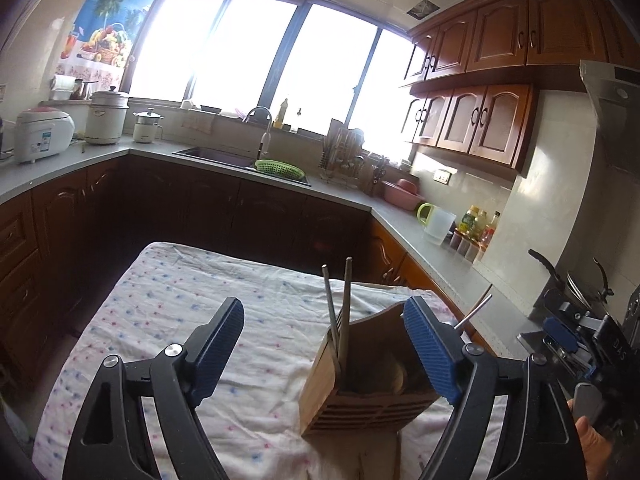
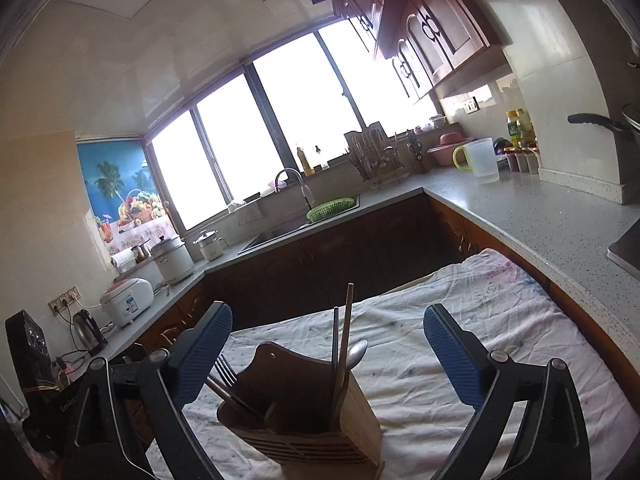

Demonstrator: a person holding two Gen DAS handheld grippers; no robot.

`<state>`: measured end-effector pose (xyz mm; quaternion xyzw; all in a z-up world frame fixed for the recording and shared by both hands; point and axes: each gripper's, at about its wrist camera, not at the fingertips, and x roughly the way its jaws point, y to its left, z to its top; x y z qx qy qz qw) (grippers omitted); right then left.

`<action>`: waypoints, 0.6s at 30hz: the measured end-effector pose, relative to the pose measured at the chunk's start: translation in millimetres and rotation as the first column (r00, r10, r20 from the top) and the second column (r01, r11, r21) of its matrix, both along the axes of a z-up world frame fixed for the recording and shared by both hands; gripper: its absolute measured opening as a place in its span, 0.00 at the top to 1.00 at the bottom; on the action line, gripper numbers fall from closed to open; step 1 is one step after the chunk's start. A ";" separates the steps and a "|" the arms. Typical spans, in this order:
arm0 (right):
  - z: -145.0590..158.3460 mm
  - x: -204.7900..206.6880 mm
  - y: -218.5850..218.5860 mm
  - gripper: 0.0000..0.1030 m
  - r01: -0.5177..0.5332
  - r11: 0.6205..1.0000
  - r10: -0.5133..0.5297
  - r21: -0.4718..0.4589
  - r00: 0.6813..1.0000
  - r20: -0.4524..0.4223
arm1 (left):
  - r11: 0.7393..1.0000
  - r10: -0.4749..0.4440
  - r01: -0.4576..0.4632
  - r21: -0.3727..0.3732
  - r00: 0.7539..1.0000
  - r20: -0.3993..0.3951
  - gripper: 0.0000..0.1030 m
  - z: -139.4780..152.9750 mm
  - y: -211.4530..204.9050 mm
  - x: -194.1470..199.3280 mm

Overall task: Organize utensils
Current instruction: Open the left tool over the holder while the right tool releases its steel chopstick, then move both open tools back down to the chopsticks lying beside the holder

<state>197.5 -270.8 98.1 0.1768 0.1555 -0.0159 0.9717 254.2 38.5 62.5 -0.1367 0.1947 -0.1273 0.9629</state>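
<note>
On the cloth-covered table [image 2: 460, 344], at six o'clock: one wooden utensil holder [image 2: 320, 412] with two upright chopsticks [image 2: 345, 340], one spoon [image 2: 357, 352], one fork [image 2: 225, 370]. Flanking it, two grippers, left gripper [image 1: 324, 348] and right gripper [image 2: 328, 356], both spread wide, gripping nothing.

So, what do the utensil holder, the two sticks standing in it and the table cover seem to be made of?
Utensil holder: probably bamboo or light wood, matt, with visible grain and cut slots near the base. Sticks: the grey one looks like metal, with a dull sheen; the brown one looks like wood or bamboo. Table cover: soft woven cloth, white with small printed dots, wrinkled.
</note>
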 end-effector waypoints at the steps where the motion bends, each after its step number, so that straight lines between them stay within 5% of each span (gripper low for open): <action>1: -0.7 -4.6 1.7 0.04 -0.006 1.000 0.006 -0.002 1.000 -0.001 | 1.000 0.005 -0.005 -0.003 1.000 -0.012 0.18 -3.7 1.0 -7.0; 18: -62.3 -83.1 14.0 0.03 0.018 0.999 -0.013 0.034 0.989 -0.145 | 0.999 0.044 -0.047 -0.010 0.982 -0.183 0.18 -36.5 15.0 -98.6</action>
